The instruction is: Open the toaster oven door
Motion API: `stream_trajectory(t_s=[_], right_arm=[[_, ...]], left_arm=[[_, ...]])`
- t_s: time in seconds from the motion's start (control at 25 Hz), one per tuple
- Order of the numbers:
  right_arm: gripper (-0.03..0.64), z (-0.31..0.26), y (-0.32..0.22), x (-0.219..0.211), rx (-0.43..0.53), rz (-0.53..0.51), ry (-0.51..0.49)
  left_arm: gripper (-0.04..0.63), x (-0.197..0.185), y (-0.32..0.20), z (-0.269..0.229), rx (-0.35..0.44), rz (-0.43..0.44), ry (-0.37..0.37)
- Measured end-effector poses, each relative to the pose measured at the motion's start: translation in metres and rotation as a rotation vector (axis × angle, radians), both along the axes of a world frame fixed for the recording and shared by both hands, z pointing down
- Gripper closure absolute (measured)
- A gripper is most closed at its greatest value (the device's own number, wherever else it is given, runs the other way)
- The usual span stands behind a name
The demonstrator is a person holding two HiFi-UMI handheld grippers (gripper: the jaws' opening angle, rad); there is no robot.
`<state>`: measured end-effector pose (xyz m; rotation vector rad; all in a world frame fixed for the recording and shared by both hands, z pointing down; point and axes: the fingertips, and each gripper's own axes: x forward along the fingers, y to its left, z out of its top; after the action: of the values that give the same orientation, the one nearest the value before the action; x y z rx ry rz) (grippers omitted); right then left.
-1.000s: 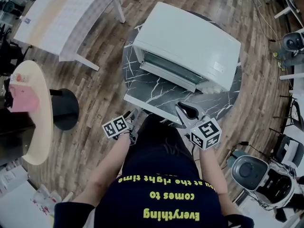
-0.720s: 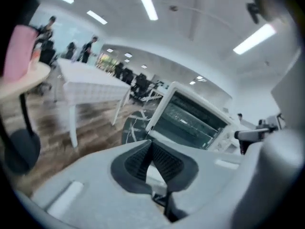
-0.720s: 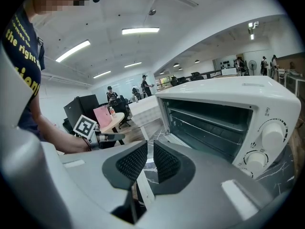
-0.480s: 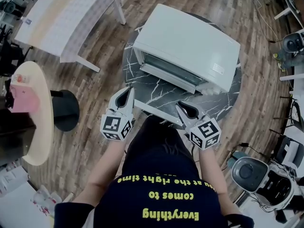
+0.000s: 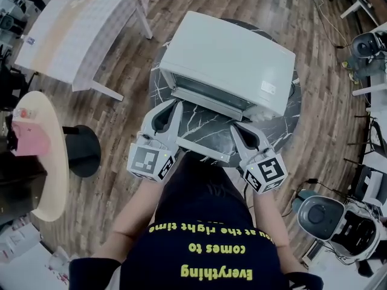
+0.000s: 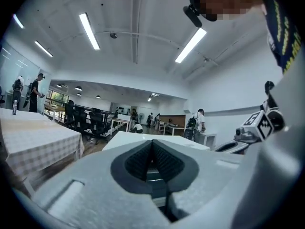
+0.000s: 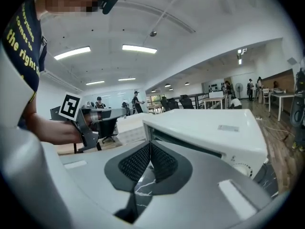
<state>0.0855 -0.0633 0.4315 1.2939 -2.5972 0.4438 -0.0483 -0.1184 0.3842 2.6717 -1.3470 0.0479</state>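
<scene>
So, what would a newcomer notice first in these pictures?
A white toaster oven sits on a round dark marble table, its door folded down toward the person. Flanking that door are the left hand-held gripper and the right hand-held gripper, each carrying a marker cube, both shut on nothing.

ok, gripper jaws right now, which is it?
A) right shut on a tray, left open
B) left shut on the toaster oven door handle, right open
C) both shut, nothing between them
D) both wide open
C: on the left gripper and on the right gripper the ribbed pads meet at the tips with nothing clamped between them. Both point toward the front of the toaster oven.
</scene>
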Motion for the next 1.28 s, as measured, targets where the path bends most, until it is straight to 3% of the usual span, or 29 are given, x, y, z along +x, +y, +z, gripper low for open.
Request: stream_trajectory(t_s=[0.28, 0.6, 1.28], right_arm=[[0.606, -0.059, -0.014, 0.014, 0.169, 0.070, 0.002], [0.606, -0.096, -0.021, 0.031, 0.276, 0.138, 0.005], [0.606, -0.116, -0.018, 0.034, 0.349, 0.183, 0.032]], left_arm=[[0.595, 0.017, -0.001, -0.034, 0.082, 0.040, -0.012], [0.595, 0.018, -0.002, -0.046, 0.122, 0.040, -0.014], [0.595, 0.022, 0.001, -0.049, 0.152, 0.051, -0.034]])
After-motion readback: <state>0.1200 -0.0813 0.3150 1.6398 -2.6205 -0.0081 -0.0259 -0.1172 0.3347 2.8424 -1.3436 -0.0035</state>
